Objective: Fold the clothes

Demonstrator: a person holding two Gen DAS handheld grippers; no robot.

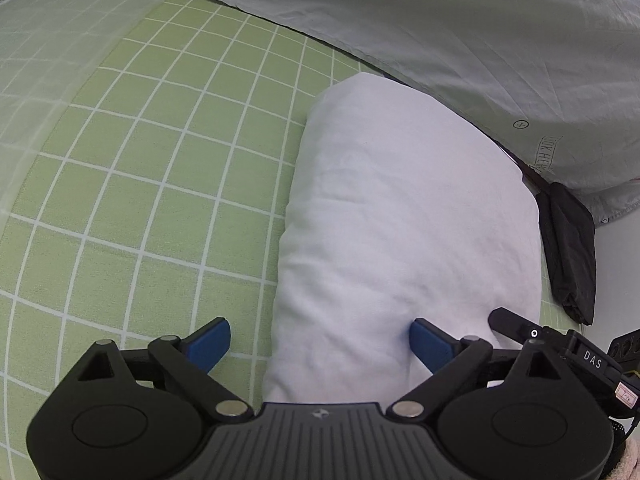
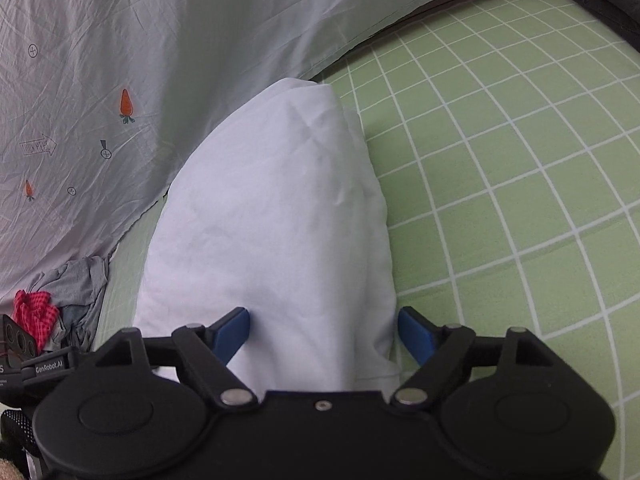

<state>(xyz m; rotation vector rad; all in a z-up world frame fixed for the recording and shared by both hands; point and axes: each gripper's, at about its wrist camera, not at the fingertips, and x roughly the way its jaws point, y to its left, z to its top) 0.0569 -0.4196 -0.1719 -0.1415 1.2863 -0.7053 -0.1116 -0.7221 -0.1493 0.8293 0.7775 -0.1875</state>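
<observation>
Item: white garment [image 1: 400, 216], folded into a thick oblong bundle, lay flat on the green checked sheet [image 1: 160, 200], its far end close under the edge of a pale grey printed sheet [image 1: 460, 40]. Left gripper [image 1: 320, 344]: jaws stood wide apart over the bundle's near left edge, one blue pad [image 1: 430, 344] against the white cloth, the other over bare green sheet; nothing was clamped. Right gripper [image 2: 324, 334]: jaws likewise spread, straddling the near right edge of the garment [image 2: 272, 220], where loose layers showed along the side; pads not pressing on it. Judgement: the fold looked close to finished, and the step in hand seemed to be a release or a final squaring-up. To do it well, the open jaws should lift clear without snagging the top layer; the uneven right-side layers could be tucked or smoothed flat so the bundle keeps its shape. Surroundings: bed surface soft, gridded in white lines. The grey printed sheet [image 2: 100, 80] carried small carrots, arrows and crossed circles. A dark fabric piece [image 1: 568, 256] lay beside the bundle's right. A heap of grey and red-checked clothes [image 2: 60, 300] waited at the left.
</observation>
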